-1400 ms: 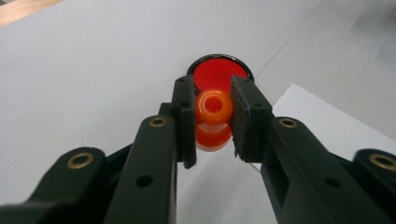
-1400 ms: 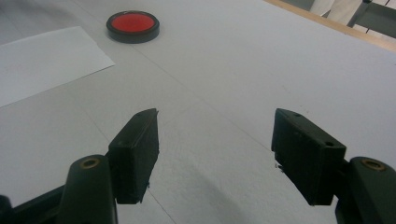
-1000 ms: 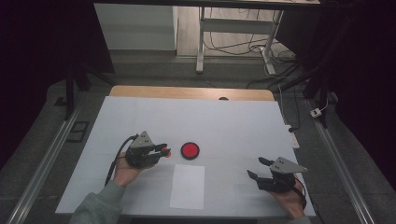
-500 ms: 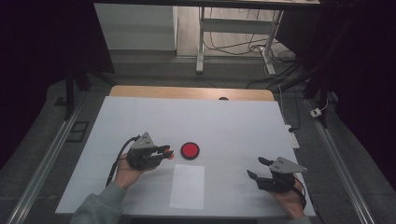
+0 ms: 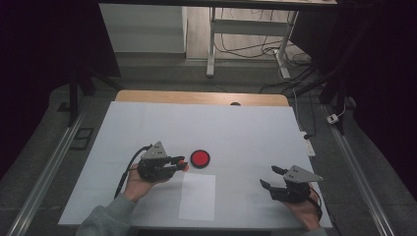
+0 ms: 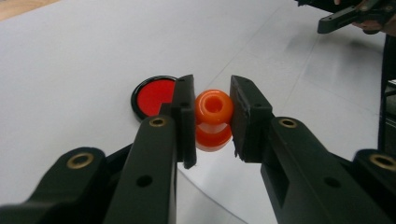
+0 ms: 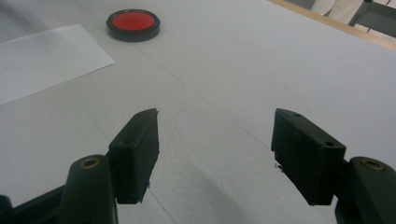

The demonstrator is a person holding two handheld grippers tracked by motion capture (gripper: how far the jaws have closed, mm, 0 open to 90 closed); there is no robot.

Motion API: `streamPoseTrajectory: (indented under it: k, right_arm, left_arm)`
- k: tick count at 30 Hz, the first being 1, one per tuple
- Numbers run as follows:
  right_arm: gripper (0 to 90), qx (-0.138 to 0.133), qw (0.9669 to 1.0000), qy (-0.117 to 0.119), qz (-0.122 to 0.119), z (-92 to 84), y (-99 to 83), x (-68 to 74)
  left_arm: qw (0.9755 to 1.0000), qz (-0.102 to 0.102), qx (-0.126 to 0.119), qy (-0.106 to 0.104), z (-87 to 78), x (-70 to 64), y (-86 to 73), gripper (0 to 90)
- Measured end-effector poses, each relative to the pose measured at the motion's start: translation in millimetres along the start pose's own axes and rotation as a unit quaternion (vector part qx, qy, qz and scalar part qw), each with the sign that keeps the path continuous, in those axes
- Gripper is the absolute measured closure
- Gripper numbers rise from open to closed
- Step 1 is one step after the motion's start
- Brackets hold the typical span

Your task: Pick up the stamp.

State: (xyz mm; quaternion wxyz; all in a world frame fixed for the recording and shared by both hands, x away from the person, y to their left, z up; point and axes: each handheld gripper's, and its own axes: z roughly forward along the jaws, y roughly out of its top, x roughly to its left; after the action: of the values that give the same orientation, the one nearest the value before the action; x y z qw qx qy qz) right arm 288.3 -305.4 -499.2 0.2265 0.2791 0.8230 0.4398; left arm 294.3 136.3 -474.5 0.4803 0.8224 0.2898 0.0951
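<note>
We held a small orange spool-shaped piece (image 6: pixel 213 119), glossy with a hole in its upper end, clamped between the two black jaws of our left gripper (image 6: pixel 212 116), whose pads pressed on it from either side. In the high view that orange piece (image 5: pixel 182 162) showed at the tip of the left gripper (image 5: pixel 180 163), above the white table cover (image 5: pixel 246 128) and just to the left of a round red disc with a black rim (image 5: pixel 200 158), close to it but not touching. From the left gripper view the red disc (image 6: pixel 152 95) lay flat on the cover just behind the left jaw, partly hidden by it. Just in front of the disc, nearer to us, a white sheet of paper (image 5: pixel 197 196) lay flat on the cover, its near edge toward the table's front. Our right gripper (image 5: pixel 269 178) sat well apart, over the right front part of the cover, and its jaws stood wide open with nothing between them, as the right gripper view (image 7: pixel 215 154) showed; there the red disc (image 7: pixel 133 23) and the corner of the paper (image 7: pixel 46 56) lay farther off. A wooden table edge (image 5: pixel 196 97) ran along the far side of the cover.
</note>
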Motion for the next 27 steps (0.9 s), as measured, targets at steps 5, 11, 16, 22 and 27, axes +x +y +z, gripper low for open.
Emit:
streamPoseTrajectory:
  k: [5,11,16,22,27]
  right_arm:
    - [31.7,0.0,1.0,0.0,0.0,0.2,-0.1,0.1]
    - [31.7,0.002,1.0,0.003,0.0,1.1,-0.7,0.7]
    - [31.8,0.0,1.0,0.006,-0.001,1.6,-0.6,1.3]
    - [31.8,-0.002,1.0,0.006,-0.002,2.0,-0.7,1.7]
    - [31.8,-0.001,1.0,0.008,-0.002,2.1,-0.7,1.5]
  left_arm:
    - [0.9999,0.005,0.001,-0.009,3.7,-5.9,1.8,72.4]
    - [0.9998,0.012,0.005,-0.018,7.9,-11.7,3.1,72.4]
    - [0.9995,0.014,0.007,-0.028,11.2,-15.7,3.8,72.4]
    - [0.9991,0.02,0.01,-0.037,16.0,-22.3,4.9,72.4]
    - [0.9987,0.022,0.012,-0.045,19.5,-26.2,5.3,72.3]
